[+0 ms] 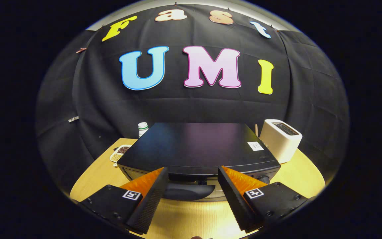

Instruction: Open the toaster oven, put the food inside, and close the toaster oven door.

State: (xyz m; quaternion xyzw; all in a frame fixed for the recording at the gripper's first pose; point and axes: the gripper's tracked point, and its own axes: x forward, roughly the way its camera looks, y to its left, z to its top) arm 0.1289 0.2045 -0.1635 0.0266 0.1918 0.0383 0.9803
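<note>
Two fingers of your gripper (pixel 192 186) stand wide apart, and nothing is held between them. Your toaster oven (pixel 197 147) sits on the wooden table (pixel 305 176), just ahead of the fingers. You look down on its dark flat top. Its door handle (pixel 187 192) lies right in the gap between your fingertips, but they do not touch it. Beyond the oven on the right stands a white slot toaster (pixel 280 139), close to the oven's back corner. On the left, behind the oven, you can see a small tray of food (pixel 120 152) and a white bottle with a green cap (pixel 142 128).
</note>
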